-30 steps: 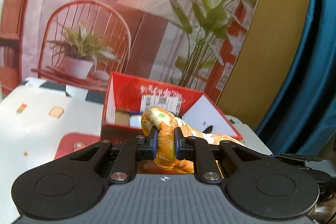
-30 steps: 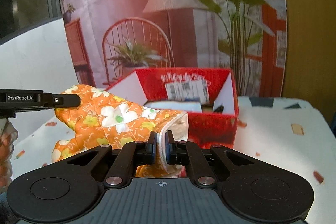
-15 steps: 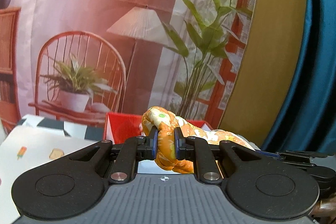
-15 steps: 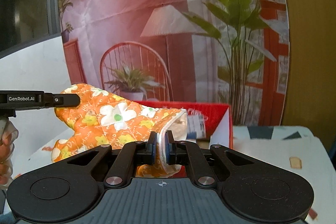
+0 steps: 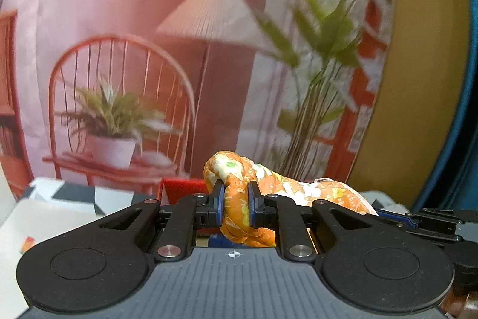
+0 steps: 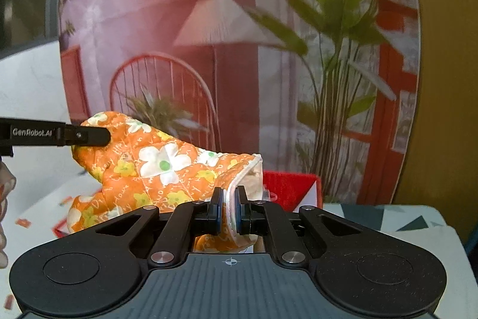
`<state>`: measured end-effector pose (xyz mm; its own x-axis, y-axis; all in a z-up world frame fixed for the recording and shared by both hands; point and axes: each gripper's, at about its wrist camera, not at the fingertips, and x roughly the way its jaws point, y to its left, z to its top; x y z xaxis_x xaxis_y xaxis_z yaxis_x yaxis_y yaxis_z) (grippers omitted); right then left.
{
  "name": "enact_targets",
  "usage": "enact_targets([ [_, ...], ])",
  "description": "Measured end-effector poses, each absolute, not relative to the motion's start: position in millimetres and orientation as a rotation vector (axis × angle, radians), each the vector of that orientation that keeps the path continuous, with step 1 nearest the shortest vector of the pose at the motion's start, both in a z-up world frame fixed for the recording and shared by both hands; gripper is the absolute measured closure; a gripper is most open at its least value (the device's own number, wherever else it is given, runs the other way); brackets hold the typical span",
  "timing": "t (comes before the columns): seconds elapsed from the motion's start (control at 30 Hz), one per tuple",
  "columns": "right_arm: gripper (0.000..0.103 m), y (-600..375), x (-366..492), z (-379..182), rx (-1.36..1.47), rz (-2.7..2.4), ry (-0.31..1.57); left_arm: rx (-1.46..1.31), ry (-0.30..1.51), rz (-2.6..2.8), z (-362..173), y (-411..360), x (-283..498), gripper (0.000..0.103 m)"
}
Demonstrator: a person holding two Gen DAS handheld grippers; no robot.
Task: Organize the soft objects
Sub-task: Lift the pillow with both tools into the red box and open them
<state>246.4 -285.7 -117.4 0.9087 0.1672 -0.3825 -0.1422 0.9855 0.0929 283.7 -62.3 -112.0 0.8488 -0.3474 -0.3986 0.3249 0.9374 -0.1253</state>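
An orange oven mitt with white and yellow flowers (image 6: 158, 166) hangs in the air between my two grippers. My left gripper (image 5: 234, 204) is shut on its fingertip end (image 5: 236, 193). My right gripper (image 6: 228, 210) is shut on its white-trimmed cuff (image 6: 231, 199). The left gripper's arm also shows in the right wrist view (image 6: 56, 135), touching the mitt's far end. A red cardboard box (image 6: 288, 184) stands just behind and below the mitt; only its top edge shows, also in the left wrist view (image 5: 182, 184).
A white tablecloth with small prints (image 6: 403, 229) covers the table (image 5: 44, 214). A printed backdrop with a chair, lamp and plants (image 5: 134, 79) hangs behind. A blue curtain (image 5: 469, 139) is at the right.
Both grippers have risen with the mitt held between them. The red box has dropped low in both views, and its inside no longer shows.
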Motion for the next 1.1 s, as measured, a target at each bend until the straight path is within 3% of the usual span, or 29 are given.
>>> enact_targets([
  [0.3, 0.095, -285.9, 273.9, -167.3, 0.083, 0.148, 0.56, 0.019, 0.603, -0.366, -153.2, -72.5, 319.4, 0.082],
  [0.33, 0.095, -287.0, 274.8, -170.7, 0.094, 0.144, 0.573, 0.028, 0.617, -0.364, -156.0, -73.5, 321.6, 0.074],
  [0.43, 0.095, -290.2, 277.1, -177.7, 0.127, 0.132, 0.609, 0.038, 0.621, -0.365, -159.6, -74.4, 323.2, 0.038],
  [0.57, 0.091, -286.7, 277.9, -182.2, 0.115, 0.118, 0.634, 0.045, 0.614, -0.358, -158.0, -73.8, 320.5, 0.032],
  [0.7, 0.075, -281.7, 273.4, -181.2, 0.09, 0.092, 0.629, 0.045, 0.617, -0.352, -155.6, -70.5, 312.5, 0.024],
  [0.77, 0.06, -278.7, 268.1, -177.0, 0.079, 0.097, 0.613, 0.039, 0.621, -0.351, -154.0, -67.3, 305.8, 0.019],
  [0.8, 0.04, -277.9, 265.6, -174.3, 0.075, 0.096, 0.603, 0.036, 0.621, -0.352, -152.7, -66.4, 301.6, 0.019],
  [0.83, 0.028, -276.1, 259.6, -171.6, 0.071, 0.094, 0.581, 0.033, 0.62, -0.354, -151.2, -64.7, 297.2, 0.017],
  [0.9, 0.026, -275.1, 250.4, -165.1, 0.064, 0.107, 0.551, 0.028, 0.614, -0.359, -148.2, -60.4, 284.7, 0.015],
  [1.0, 0.012, -273.5, 233.0, -159.1, 0.065, 0.112, 0.527, 0.017, 0.605, -0.371, -145.6, -53.1, 263.2, 0.014],
  [1.1, 0.007, -273.2, 210.9, -154.9, 0.083, 0.119, 0.495, -0.001, 0.608, -0.383, -148.3, -46.1, 238.0, 0.014],
])
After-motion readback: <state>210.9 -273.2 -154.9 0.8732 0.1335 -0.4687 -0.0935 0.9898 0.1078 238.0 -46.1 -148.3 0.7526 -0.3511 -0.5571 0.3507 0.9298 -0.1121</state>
